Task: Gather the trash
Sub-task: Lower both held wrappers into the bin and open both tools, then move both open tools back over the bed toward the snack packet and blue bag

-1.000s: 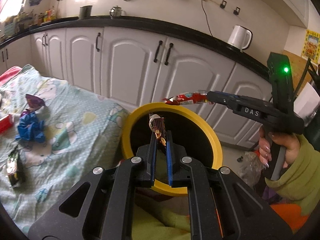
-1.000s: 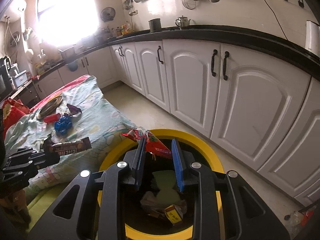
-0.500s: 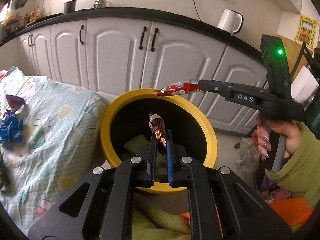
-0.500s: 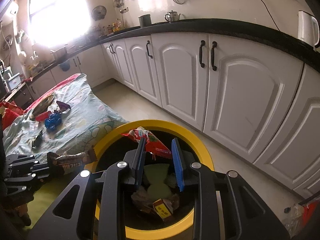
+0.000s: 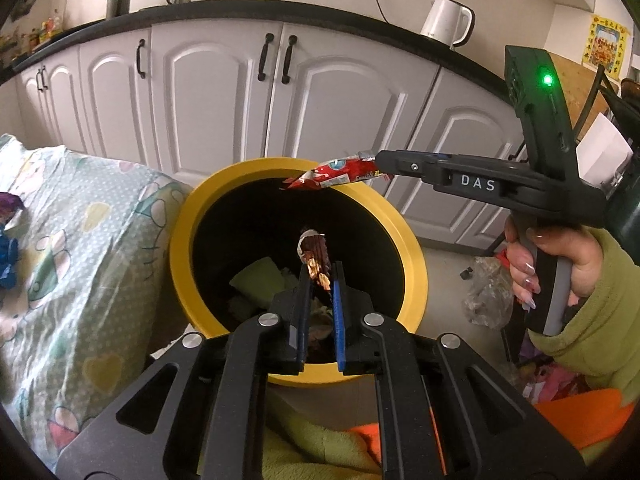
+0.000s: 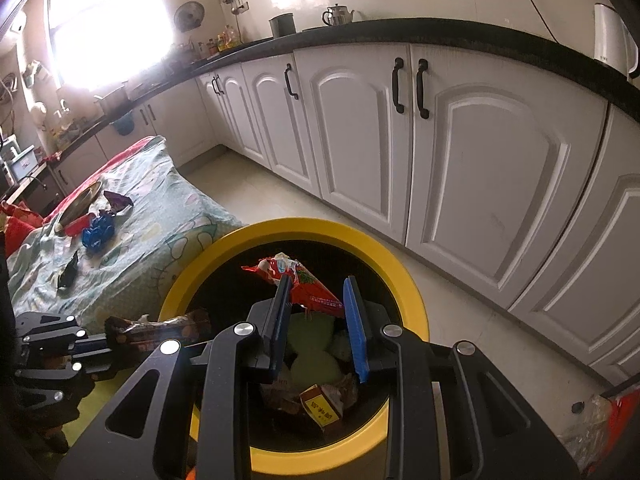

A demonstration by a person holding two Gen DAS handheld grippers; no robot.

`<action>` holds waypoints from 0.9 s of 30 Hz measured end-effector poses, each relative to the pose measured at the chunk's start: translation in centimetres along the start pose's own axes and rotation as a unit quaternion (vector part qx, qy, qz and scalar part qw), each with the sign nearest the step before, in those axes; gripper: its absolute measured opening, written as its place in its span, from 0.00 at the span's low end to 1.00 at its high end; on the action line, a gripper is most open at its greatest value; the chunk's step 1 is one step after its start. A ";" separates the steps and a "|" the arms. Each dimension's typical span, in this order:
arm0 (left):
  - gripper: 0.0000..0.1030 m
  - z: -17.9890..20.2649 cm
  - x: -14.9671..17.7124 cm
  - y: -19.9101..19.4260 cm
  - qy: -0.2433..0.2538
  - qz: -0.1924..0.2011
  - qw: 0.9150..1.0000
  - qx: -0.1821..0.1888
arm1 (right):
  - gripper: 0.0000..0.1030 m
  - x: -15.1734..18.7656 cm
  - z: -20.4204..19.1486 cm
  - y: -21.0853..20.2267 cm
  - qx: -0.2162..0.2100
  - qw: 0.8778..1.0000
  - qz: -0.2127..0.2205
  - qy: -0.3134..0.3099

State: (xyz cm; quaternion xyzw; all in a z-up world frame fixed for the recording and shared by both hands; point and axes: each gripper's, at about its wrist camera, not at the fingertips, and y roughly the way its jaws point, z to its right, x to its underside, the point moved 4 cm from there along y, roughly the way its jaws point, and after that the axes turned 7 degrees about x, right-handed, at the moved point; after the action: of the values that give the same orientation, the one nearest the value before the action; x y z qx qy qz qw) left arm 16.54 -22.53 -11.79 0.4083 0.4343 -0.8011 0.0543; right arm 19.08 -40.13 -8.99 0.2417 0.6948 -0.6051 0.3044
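A kitchen with white cabinet doors under a black counter runs along the far side. On the counter stand a white kettle, a small metal teapot and a dark cup; a bright window glares at the left. A pale tiled floor lies open between the cabinets and a table covered with a green patterned cloth.

On the cloth sit a blue crumpled wrapper, a purple wrapper, a small dark wrapper and a round metal plate, all well apart from the bin.

The bin, black inside with a yellow rim, stands on the floor just beside the table's edge, its mouth wide open. Inside lie green scraps and a small yellow-red carton with print too small to read.

The left gripper is clamped narrow on a brown candy wrapper, held over the bin's mouth. The right gripper stands partly closed on a red snack wrapper, pinched at the left finger, above the bin's far rim. Its side reads "DAS". A hand in a green sleeve holds its grip. A yellow poster hangs on the wall, its writing illegible.
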 end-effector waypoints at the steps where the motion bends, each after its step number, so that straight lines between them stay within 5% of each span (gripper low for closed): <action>1: 0.04 0.0 0.0 0.2 0.000 -0.001 1.000 0.000 | 0.25 0.0 0.0 0.1 0.000 1.000 -0.001 0.001; 4: 0.09 -0.2 0.0 0.2 -0.002 -0.001 1.000 -0.004 | 0.26 0.0 0.2 0.3 -0.003 1.000 -0.006 0.005; 7: 0.33 -0.7 -0.1 0.0 -0.014 0.004 1.000 -0.010 | 0.31 0.1 0.4 0.5 -0.005 1.000 -0.010 0.013; 11: 0.52 -1.5 -0.1 -0.6 -0.030 0.011 0.999 -0.023 | 0.47 0.2 0.5 0.4 -0.002 1.000 -0.007 0.020; 19: 0.87 -3.0 -0.4 -2.6 -0.059 0.039 0.996 -0.048 | 0.58 -0.4 0.5 -0.3 0.000 1.000 0.006 0.027; 27: 0.89 -3.9 -0.5 -5.2 -0.058 0.068 0.991 -0.100 | 0.64 -1.2 -1.1 -1.6 -0.008 0.999 0.027 0.016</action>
State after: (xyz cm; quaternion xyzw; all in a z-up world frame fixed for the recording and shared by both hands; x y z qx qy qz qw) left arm 16.93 -16.52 -9.19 0.3820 0.4801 -0.7703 0.1740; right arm 18.71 -39.22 -6.93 0.2679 0.6978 -0.5869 0.3112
